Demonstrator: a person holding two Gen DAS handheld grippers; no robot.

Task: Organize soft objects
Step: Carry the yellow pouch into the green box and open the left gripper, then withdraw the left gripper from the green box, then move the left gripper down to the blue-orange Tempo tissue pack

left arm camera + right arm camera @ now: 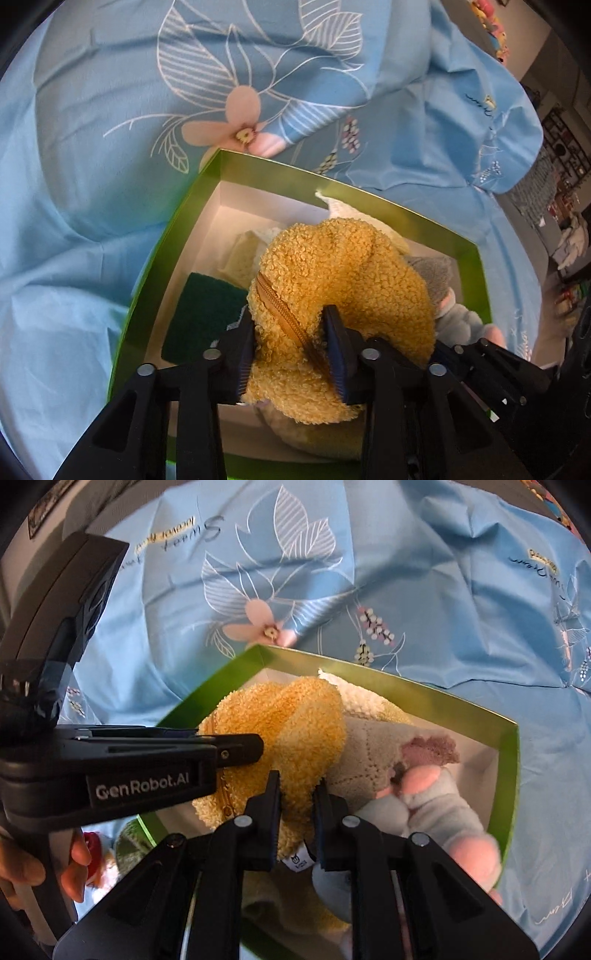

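Observation:
A yellow fuzzy pouch [343,266] with a brown zipper lies on top of other soft things inside a green-rimmed box [162,254]. My left gripper [291,321] has its blue pads against both sides of the pouch's near edge, next to the zipper. In the right wrist view the same pouch [280,716] sits at the box's [406,690] left side. My right gripper [297,786] is closed narrowly on its lower edge, just above a small white label. The left gripper's finger [240,746] reaches in from the left, over the pouch.
Also in the box are a dark green pad [199,317], a white knitted cloth [243,254], a beige knit piece [369,753] and a grey-and-pink plush toy [432,801]. The box rests on rumpled blue floral bedding [110,184]. A hand [22,871] holds the left gripper.

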